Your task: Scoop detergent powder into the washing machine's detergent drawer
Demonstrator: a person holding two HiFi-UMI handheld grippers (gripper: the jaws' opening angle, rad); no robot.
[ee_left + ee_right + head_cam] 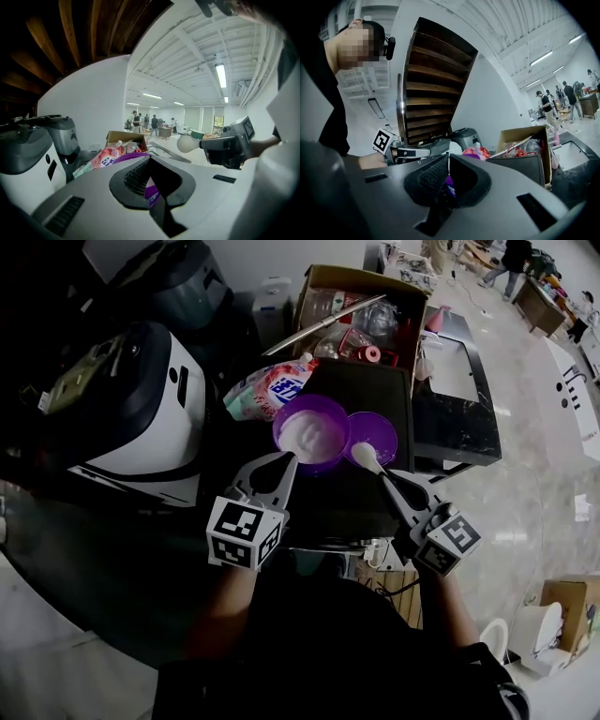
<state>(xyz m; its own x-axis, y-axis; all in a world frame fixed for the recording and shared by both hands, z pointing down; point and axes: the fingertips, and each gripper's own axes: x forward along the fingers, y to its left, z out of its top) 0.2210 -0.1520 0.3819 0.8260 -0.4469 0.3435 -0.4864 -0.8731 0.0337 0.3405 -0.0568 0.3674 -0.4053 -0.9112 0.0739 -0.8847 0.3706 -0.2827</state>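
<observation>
A purple tub (310,431) with white detergent powder in it stands on a black surface, and its purple lid (377,434) lies just to the right. My left gripper (286,461) is shut on the tub's near rim; purple rim shows between its jaws in the left gripper view (150,187). My right gripper (386,476) is shut on a white scoop (364,457), whose bowl hangs over the lid's near edge. The left gripper view shows the scoop (187,144) held level. A white and dark washing machine (141,413) stands to the left.
A pink and blue detergent bag (267,390) lies behind the tub. An open cardboard box (361,310) of bottles stands at the back. A black stand with a white top (455,381) is to the right. People move about in the far background.
</observation>
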